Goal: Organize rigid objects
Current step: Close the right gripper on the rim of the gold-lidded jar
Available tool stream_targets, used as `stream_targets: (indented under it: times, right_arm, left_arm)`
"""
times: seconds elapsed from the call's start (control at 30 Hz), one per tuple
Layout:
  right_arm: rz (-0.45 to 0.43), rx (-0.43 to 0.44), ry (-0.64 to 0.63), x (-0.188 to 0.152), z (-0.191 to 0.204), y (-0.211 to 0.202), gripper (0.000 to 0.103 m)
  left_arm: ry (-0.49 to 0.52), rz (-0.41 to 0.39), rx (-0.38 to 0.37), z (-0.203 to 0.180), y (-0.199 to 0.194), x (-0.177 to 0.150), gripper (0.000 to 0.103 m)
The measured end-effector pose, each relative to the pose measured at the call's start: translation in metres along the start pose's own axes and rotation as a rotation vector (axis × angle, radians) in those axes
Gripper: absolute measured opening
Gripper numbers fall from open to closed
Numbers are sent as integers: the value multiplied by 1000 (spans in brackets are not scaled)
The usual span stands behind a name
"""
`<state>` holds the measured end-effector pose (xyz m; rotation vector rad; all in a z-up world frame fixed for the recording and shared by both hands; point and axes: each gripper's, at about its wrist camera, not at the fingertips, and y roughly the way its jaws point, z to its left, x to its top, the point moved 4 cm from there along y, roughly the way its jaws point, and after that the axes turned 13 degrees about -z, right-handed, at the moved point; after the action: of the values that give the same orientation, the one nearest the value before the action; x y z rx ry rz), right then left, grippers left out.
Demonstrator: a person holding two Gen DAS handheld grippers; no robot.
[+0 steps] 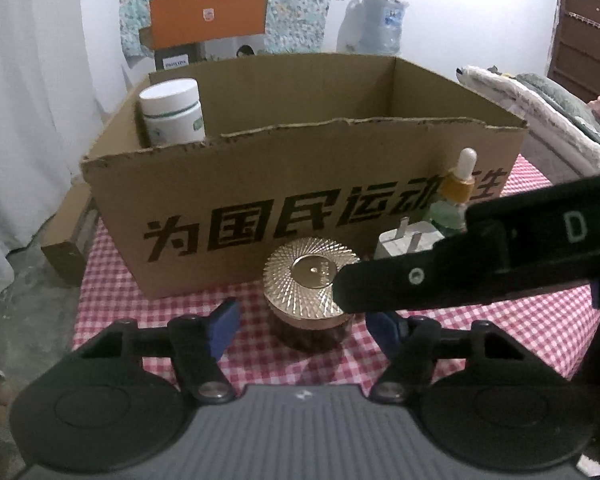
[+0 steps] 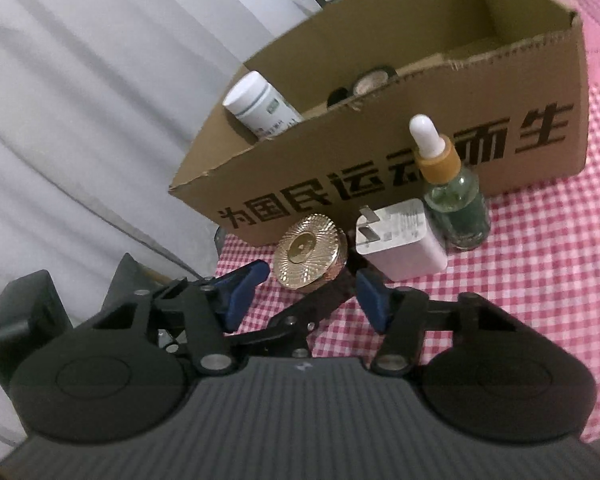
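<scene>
A round jar with a ribbed gold lid (image 1: pixel 313 280) is seen standing on the red-and-white checked tablecloth (image 1: pixel 520 328), just in front of the printed front wall of an open cardboard box (image 1: pixel 260 184). The jar is framed by the left gripper (image 1: pixel 306 326), whose blue pads (image 1: pixel 224 326) are set on either side of the dark body with a gap visible on the left; whether the right pad touches cannot be told, as it is partly covered. The jaws are seen partway apart, and no grip on the jar is shown. In the right wrist view the same lid (image 2: pixel 309 255) is seen tilted toward the camera, with the left gripper's blue finger beside it.

The right gripper (image 2: pixel 306 300) is held low over the cloth with its jaws partway apart and nothing pressed between its pads (image 2: pixel 370 300). Its black body crosses the left wrist view from the right and overlaps the lid's edge.

Just right of the jar a white plug adapter (image 2: pixel 400 242) is lying on its side, prongs toward the box. Beside it a green glass dropper bottle (image 2: pixel 454 204) with a white bulb is standing upright against the box front. Inside the box, at its left end, a white bottle with a green label (image 1: pixel 174 114) is standing. A white curtain (image 2: pixel 80 100) is hung behind.
</scene>
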<state>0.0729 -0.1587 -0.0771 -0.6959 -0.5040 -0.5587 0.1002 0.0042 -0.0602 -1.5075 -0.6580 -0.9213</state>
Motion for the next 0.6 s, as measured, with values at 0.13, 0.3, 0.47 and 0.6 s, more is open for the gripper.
stream_targets:
  times: [0.13,0.3,0.47,0.6]
  right_arm:
    - [15,0,45,-1,-6,10,47]
    - [17,1,74,0,-10,23,44]
    - [32,15,88,0,-11,22,43]
    - [53,18,78,-3,-11,17,43]
  left_arm:
    - [-2,16,-17,1,11,-1,65]
    - [-5,23,-20,1,17,0,57]
    - [-6,46,-13,0,15,0,57]
    - [-9,63,-5,-5,9,-2,57]
